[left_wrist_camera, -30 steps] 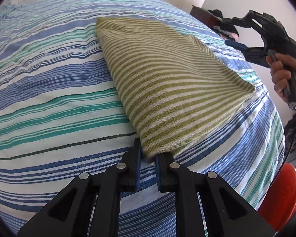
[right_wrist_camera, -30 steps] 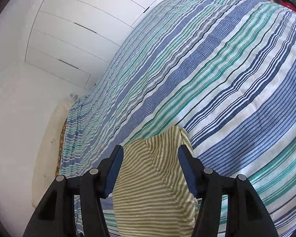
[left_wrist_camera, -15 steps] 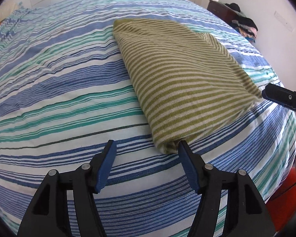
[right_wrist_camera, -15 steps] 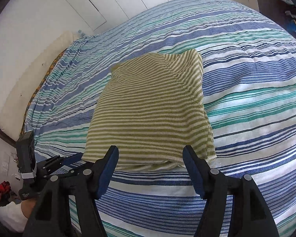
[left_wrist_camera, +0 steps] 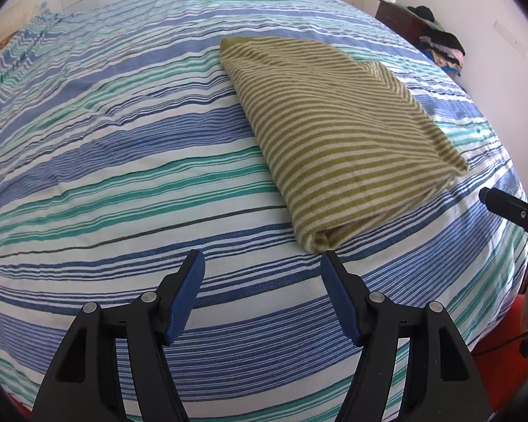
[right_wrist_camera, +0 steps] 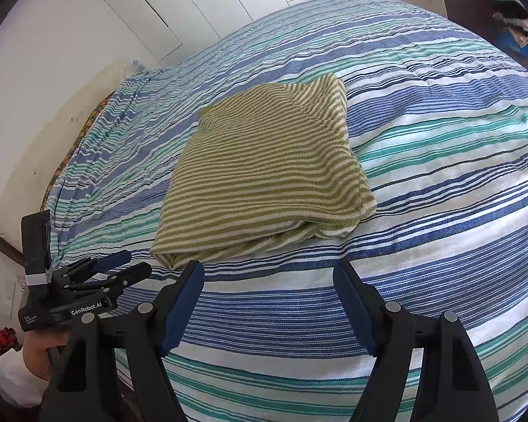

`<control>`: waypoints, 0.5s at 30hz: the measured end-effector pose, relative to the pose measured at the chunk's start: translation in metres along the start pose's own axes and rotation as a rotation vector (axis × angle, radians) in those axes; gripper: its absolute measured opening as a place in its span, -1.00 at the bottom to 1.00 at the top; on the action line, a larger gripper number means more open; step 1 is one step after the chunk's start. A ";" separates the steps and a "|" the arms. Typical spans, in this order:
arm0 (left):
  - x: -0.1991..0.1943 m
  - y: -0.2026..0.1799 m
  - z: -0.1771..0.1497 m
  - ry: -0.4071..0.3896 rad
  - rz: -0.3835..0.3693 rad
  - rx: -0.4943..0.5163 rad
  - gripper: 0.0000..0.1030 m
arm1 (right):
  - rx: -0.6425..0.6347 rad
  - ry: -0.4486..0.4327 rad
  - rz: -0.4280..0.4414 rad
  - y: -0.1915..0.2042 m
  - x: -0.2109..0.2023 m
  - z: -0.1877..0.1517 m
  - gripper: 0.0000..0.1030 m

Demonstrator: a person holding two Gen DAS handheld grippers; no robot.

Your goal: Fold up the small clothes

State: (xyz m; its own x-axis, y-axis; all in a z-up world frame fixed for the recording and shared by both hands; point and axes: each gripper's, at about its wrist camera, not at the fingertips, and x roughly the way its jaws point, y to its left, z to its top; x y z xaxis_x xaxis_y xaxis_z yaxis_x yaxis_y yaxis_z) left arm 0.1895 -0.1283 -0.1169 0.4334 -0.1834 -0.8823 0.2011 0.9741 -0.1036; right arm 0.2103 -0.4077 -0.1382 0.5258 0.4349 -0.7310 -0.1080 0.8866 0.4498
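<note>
The bed (left_wrist_camera: pixel 130 161) is covered by a striped bedspread (right_wrist_camera: pixel 440 161) in bands of blue, teal and white, lightly wrinkled and running across its whole top. Directly on it lies one folded garment (left_wrist_camera: pixel 338 133), olive-green and cream striped, resting flat in a rough rectangle. Its stacked open edges face the bed's near edge, with a bare band of bedspread between them. Beyond the garment the cover runs on uncovered to the far side. At the headward end from the garment, a pale pillow (right_wrist_camera: pixel 45 161) sits against the wall, partly under the bedspread's edge.
</note>
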 end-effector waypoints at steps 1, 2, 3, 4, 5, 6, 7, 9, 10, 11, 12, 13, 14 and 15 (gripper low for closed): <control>-0.002 0.009 0.000 -0.004 -0.034 -0.028 0.37 | -0.010 -0.019 0.001 -0.002 -0.004 0.005 0.46; -0.003 0.018 0.000 -0.011 -0.068 -0.062 0.37 | -0.012 -0.043 0.000 -0.005 -0.009 0.012 0.46; -0.004 0.028 0.002 -0.021 -0.099 -0.096 0.38 | -0.008 -0.063 -0.003 -0.011 -0.013 0.022 0.46; -0.005 0.037 0.004 -0.030 -0.130 -0.131 0.43 | 0.000 -0.080 -0.010 -0.018 -0.016 0.033 0.47; -0.004 0.045 0.008 -0.032 -0.161 -0.164 0.47 | 0.015 -0.092 -0.016 -0.026 -0.016 0.045 0.48; -0.003 0.052 0.013 -0.030 -0.193 -0.195 0.48 | 0.031 -0.092 -0.011 -0.035 -0.015 0.056 0.53; -0.001 0.058 0.018 -0.029 -0.225 -0.225 0.48 | 0.051 -0.082 0.001 -0.044 -0.012 0.068 0.54; 0.006 0.065 0.027 -0.027 -0.291 -0.277 0.49 | 0.084 -0.057 0.032 -0.058 -0.003 0.087 0.54; 0.010 0.066 0.032 -0.022 -0.322 -0.298 0.50 | 0.096 -0.034 0.068 -0.063 0.005 0.094 0.54; 0.016 0.066 0.036 -0.013 -0.355 -0.314 0.54 | 0.108 -0.006 0.095 -0.067 0.015 0.100 0.54; 0.024 0.065 0.042 0.000 -0.394 -0.331 0.57 | 0.118 0.014 0.116 -0.071 0.025 0.104 0.54; 0.033 0.063 0.047 0.016 -0.425 -0.344 0.60 | 0.129 0.039 0.147 -0.074 0.036 0.107 0.54; 0.045 0.061 0.053 0.032 -0.446 -0.356 0.60 | 0.144 0.071 0.175 -0.078 0.049 0.110 0.54; 0.056 0.057 0.059 0.049 -0.463 -0.365 0.60 | 0.160 0.093 0.180 -0.081 0.062 0.112 0.54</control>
State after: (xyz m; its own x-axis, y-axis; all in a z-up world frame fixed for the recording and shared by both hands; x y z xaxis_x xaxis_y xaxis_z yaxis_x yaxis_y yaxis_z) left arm 0.2769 -0.0907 -0.1451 0.3293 -0.6024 -0.7271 0.0408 0.7784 -0.6265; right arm 0.3460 -0.4697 -0.1629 0.4297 0.6024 -0.6727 -0.0541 0.7608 0.6467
